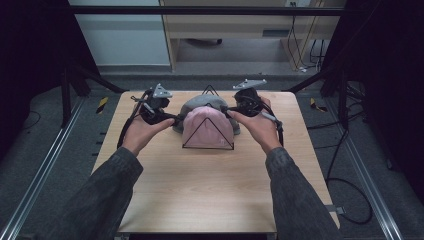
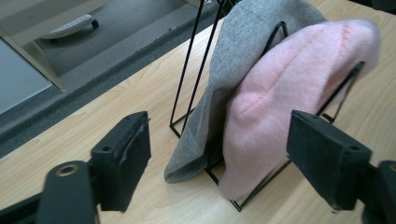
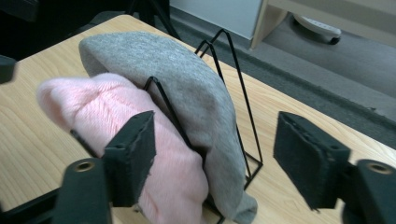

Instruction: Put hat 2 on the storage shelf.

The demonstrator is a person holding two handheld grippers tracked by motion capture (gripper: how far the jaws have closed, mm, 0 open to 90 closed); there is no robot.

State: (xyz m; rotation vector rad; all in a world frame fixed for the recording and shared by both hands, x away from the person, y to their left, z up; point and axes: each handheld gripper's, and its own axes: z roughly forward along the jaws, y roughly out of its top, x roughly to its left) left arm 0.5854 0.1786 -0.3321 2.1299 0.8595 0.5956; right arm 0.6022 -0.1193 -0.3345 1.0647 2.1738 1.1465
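Now pink hat (image 1: pixel 207 129) draped on wire rack (image 1: pixel 208 146) near surface's (image 1: pixel 200 190) far edge, before grey hat (image 1: pixel 200 103). Both grippers' fingers (image 2: pixel 122 158) (image 3: pixel 130 156) spread, nothing gripped. Soft, light knit judged best pinched at brim.

A pale pink knitted hat (image 1: pixel 207 129) hangs over the front triangle of a thin black wire rack (image 1: pixel 209 146) near the far middle of the light wooden table (image 1: pixel 200 195). Just behind the pink hat, a grey knitted hat (image 1: pixel 197 104) sits on the same rack. The left gripper (image 1: pixel 176 118) is just beside the pink hat's left edge, the right gripper (image 1: pixel 227 111) just beside its right edge, each held in a hand with a dark sleeve.
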